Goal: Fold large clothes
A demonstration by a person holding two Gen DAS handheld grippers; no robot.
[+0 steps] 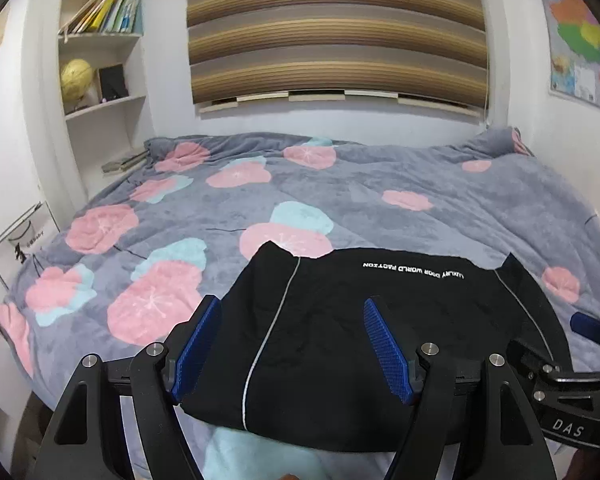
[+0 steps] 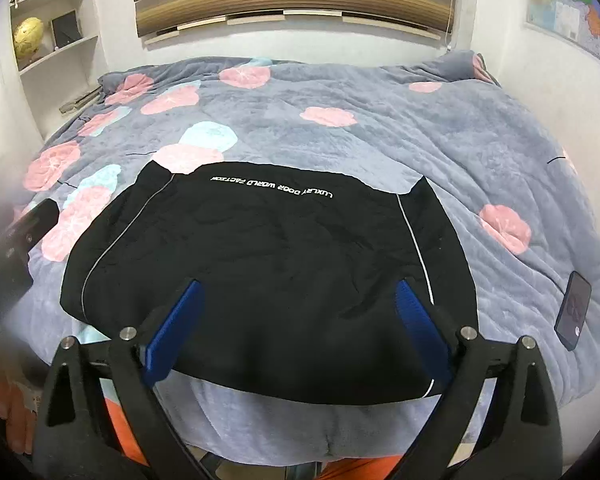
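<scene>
A black garment (image 1: 340, 340) (image 2: 268, 272) with thin white piping and a white line of lettering lies folded flat near the front edge of the bed. My left gripper (image 1: 292, 312) hovers above its left part, blue pads wide apart, nothing between them. My right gripper (image 2: 298, 292) hangs over the garment's near right part, also open and empty. The right gripper's body (image 1: 572, 380) shows at the right edge of the left wrist view. Part of the left gripper (image 2: 24, 232) appears blurred at the left edge of the right wrist view.
The bed carries a grey quilt (image 1: 340, 184) (image 2: 380, 120) with pink and pale blue flowers. A dark phone (image 2: 574, 310) lies on the quilt to the right of the garment. Bookshelves (image 1: 100, 60) stand at the back left, a striped blind (image 1: 336, 32) behind the bed, a map (image 1: 584, 40) on the right wall.
</scene>
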